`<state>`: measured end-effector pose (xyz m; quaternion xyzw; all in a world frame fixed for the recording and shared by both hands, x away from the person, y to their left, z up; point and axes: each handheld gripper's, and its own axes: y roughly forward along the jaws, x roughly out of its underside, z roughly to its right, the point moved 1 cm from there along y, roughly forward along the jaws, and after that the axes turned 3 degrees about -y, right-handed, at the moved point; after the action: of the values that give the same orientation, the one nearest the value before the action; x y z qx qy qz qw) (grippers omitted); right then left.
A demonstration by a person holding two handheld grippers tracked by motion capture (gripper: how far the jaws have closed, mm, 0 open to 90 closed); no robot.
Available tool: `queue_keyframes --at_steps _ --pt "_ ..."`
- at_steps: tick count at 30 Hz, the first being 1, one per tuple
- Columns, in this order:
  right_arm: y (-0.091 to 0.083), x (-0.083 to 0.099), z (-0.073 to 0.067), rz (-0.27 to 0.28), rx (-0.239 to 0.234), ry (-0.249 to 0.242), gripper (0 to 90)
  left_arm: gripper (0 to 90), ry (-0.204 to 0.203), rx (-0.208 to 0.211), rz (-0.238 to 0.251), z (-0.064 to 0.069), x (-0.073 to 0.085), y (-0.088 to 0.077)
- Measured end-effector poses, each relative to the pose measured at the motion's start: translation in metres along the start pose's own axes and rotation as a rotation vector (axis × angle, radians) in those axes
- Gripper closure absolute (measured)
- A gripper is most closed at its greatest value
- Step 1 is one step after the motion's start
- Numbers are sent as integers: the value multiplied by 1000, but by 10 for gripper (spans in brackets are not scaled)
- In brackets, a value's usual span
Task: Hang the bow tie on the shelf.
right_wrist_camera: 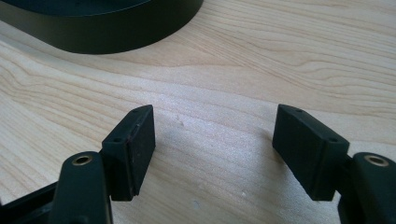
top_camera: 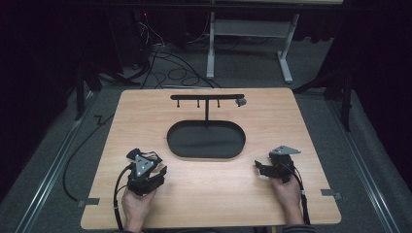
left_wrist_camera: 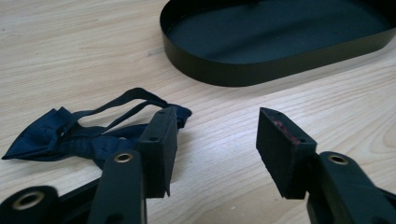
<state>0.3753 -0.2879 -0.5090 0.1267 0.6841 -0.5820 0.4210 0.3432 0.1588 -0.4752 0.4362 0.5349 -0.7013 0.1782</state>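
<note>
One dark blue bow tie point(left_wrist_camera: 70, 135) lies flat on the wooden table point(top_camera: 204, 194), just beside the left gripper point(left_wrist_camera: 217, 144), its strap loop reaching toward the near jaw and partly hidden behind it. That gripper is spread wide with bare wood between the jaws, so nothing is held; it sits low at the table's near left, probably placed there to take the tie. Beyond it stands a black oval tray point(left_wrist_camera: 243, 70), empty, and from the tray's far side rises a T-shaped stand point(top_camera: 207, 98) with small pegs under its crossbar, likely meant for hanging such a thing. The right gripper point(right_wrist_camera: 215, 154) is also spread, over bare wood at the near right, well apart from the tie, with the tray's rim ahead of it. Both hands rest near the table's front edge, which reads as a ready posture.
</note>
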Motion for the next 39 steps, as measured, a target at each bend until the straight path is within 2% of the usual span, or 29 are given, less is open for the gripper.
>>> queue_keyframes --at_steps 10,24,34,39 --pt "0 0 0 1 -1 -2 313 575 -6 -14 -40 -10 5 12" --pt "0 0 0 0 0 0 313 733 19 -50 -102 -20 7 26" --pt "0 0 0 0 0 0 313 862 36 -51 -114 -22 5 28" --pt "0 0 0 -1 -1 2 312 889 18 -33 -90 -24 3 25"
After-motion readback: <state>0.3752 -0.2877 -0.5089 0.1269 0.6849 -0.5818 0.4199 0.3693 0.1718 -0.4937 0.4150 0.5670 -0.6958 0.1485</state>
